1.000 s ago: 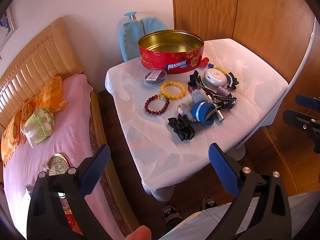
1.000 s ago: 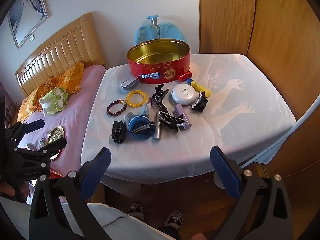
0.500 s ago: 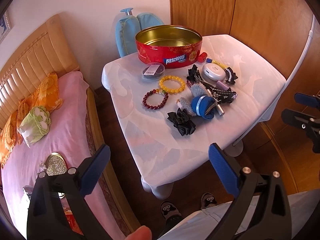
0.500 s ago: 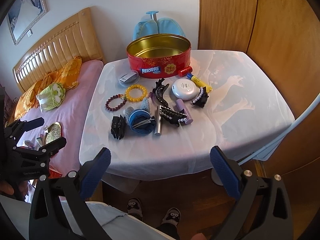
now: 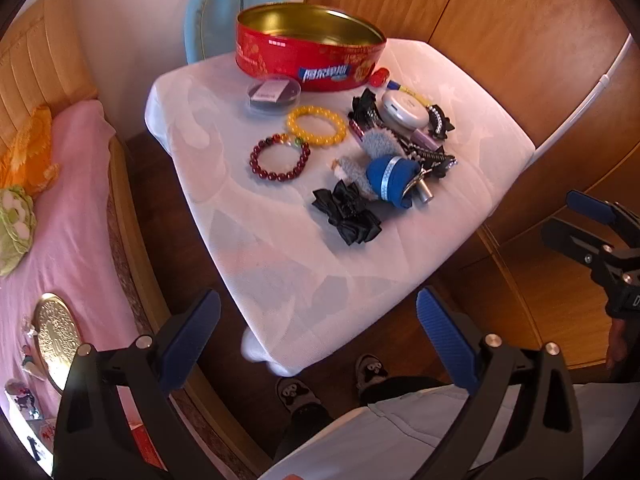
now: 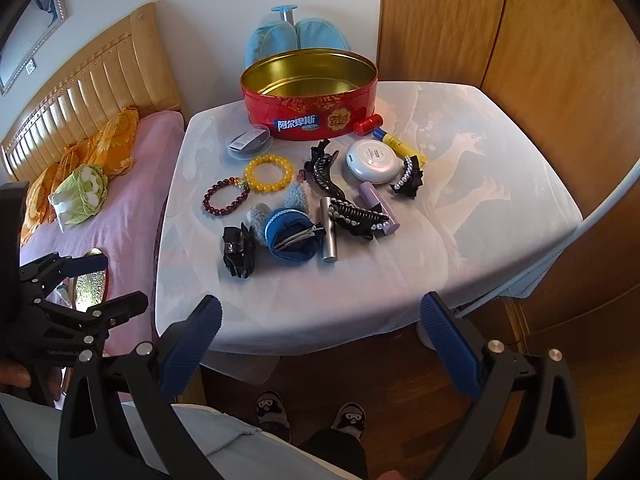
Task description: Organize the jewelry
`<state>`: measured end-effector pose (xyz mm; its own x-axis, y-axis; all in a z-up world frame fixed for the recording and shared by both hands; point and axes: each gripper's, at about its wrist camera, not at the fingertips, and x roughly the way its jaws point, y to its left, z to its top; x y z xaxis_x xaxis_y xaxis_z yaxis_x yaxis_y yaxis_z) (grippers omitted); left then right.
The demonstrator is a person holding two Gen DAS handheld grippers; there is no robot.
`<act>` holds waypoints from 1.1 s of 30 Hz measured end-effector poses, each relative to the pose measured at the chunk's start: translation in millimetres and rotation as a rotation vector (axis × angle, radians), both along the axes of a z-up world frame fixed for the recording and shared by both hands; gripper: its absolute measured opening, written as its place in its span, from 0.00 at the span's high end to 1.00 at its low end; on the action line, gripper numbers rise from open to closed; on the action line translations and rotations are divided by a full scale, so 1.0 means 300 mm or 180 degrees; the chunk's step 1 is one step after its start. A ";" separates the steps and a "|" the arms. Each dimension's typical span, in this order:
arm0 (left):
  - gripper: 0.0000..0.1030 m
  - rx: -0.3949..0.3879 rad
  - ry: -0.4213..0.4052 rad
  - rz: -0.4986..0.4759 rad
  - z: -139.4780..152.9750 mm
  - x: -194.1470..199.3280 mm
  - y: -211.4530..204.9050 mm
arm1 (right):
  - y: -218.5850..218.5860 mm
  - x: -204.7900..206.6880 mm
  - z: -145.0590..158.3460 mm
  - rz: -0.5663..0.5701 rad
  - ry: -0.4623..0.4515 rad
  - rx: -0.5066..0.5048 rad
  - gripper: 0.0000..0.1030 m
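An open red tin (image 5: 308, 56) (image 6: 310, 92) with a gold inside stands at the back of a white-covered table (image 6: 460, 184). In front of it lie a yellow bead bracelet (image 5: 316, 126) (image 6: 269, 173), a dark red bead bracelet (image 5: 279, 157) (image 6: 225, 197), a blue scrunchie (image 6: 292, 234), black bows (image 5: 347, 212), hair claws (image 6: 352, 210), a white round compact (image 6: 372, 160) and small tubes. My left gripper (image 5: 318, 332) and right gripper (image 6: 320, 338) are both open and empty, held short of the table's near edge.
A bed with a pink sheet (image 6: 120, 184), orange pillows and a gold tin lid (image 5: 54, 338) lies left of the table. Wooden wardrobe doors (image 6: 520, 40) stand behind and right. A blue bag (image 6: 294, 36) sits behind the tin. My feet (image 6: 308, 412) are below.
Both grippers have moved forward toward the table, so the table and items look larger. The jaws have stayed open. Nothing on the table has moved.
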<state>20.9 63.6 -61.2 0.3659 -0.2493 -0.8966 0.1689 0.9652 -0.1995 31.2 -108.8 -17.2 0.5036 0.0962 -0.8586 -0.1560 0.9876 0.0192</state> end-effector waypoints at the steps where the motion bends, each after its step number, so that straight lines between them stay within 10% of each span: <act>1: 0.07 -0.0055 0.0082 -0.0019 -0.019 0.013 -0.001 | 0.006 0.001 -0.003 -0.0021 0.0026 -0.0015 0.03; 15: 0.07 0.0043 -0.0042 -0.0028 -0.025 0.222 -0.113 | -0.147 0.202 -0.107 -0.0086 0.0292 0.0173 0.03; 24: 0.07 0.0353 -0.0417 0.0842 0.104 0.454 -0.245 | -0.352 0.568 -0.145 0.0443 0.0330 0.0417 0.03; 33: 0.07 0.0694 -0.0022 0.0801 0.014 0.544 -0.369 | -0.342 0.779 -0.232 0.1058 0.0462 0.0414 0.03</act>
